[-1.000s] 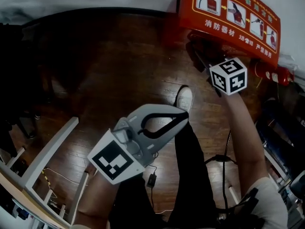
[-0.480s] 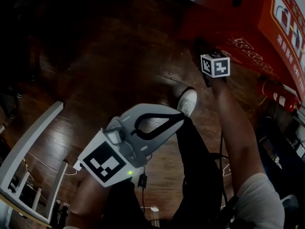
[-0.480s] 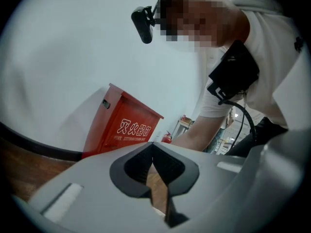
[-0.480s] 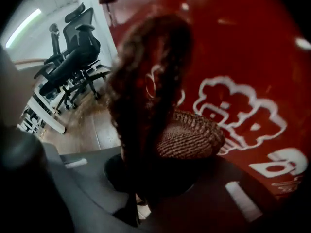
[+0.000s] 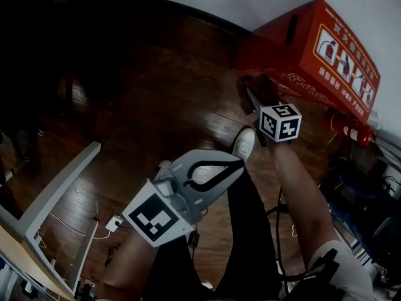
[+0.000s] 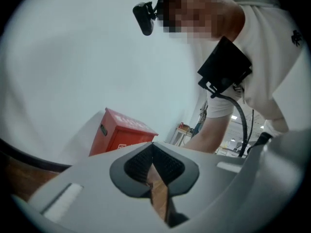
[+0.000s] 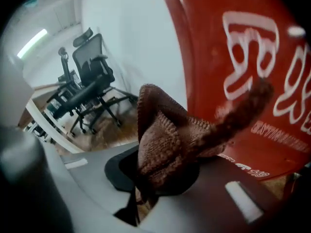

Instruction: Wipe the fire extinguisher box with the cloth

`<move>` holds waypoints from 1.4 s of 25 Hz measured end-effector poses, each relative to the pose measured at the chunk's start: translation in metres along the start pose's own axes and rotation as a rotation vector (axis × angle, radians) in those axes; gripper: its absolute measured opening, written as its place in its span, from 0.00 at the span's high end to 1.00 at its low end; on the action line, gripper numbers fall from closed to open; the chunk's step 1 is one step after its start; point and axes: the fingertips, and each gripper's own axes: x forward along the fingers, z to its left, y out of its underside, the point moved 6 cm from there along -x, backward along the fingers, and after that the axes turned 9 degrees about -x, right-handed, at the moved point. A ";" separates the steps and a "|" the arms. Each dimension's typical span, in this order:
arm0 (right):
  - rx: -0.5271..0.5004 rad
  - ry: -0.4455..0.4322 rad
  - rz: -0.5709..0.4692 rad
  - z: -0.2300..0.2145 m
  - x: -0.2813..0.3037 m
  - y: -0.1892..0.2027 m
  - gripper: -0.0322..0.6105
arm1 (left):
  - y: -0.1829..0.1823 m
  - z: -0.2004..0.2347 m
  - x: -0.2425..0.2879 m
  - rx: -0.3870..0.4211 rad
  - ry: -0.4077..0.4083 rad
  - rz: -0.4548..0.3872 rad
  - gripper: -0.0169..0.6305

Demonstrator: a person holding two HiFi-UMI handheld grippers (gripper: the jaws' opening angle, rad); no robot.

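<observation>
The red fire extinguisher box stands against the white wall at the upper right; it also shows in the left gripper view. Its face with white print fills the right gripper view. My right gripper is at the box's low near corner, shut on a brown knitted cloth. The cloth's loose end hangs in front of the red face; I cannot tell whether it touches. My left gripper is held over the person's leg, shut with nothing in it.
A red extinguisher lies on the dark wood floor right of the box. A white frame stands at the lower left. The person's shoe is just below the right gripper. Office chairs stand beyond.
The head view has swung, so the box sits differently in the picture. My right gripper with the cloth has stayed at the box's low edge. The left gripper has kept its place.
</observation>
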 end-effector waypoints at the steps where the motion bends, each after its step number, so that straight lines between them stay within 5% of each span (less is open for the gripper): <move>1: 0.018 -0.009 -0.037 0.018 -0.017 -0.020 0.89 | -0.017 -0.009 -0.009 0.012 0.007 -0.003 0.98; 5: 0.168 -0.006 -0.287 0.060 -0.061 -0.099 0.89 | -0.074 -0.034 -0.046 0.034 0.008 -0.029 0.98; 9: 0.360 0.149 -0.554 0.035 -0.054 -0.157 0.89 | -0.107 -0.025 -0.072 0.074 -0.002 -0.021 0.98; 11: 0.446 0.243 -0.608 0.015 -0.035 -0.164 0.89 | -0.106 -0.018 -0.074 0.061 -0.017 -0.016 0.98; 15: 0.570 0.378 -0.620 -0.018 -0.006 -0.160 0.89 | -0.102 0.006 -0.069 0.038 -0.022 0.018 0.98; 22: 0.665 0.447 -0.537 -0.050 0.035 -0.122 0.89 | -0.096 0.061 -0.055 -0.018 -0.050 0.027 0.98; 35: 0.795 0.403 -0.259 -0.075 0.186 0.013 0.89 | -0.049 0.133 -0.034 -0.089 -0.051 0.025 0.98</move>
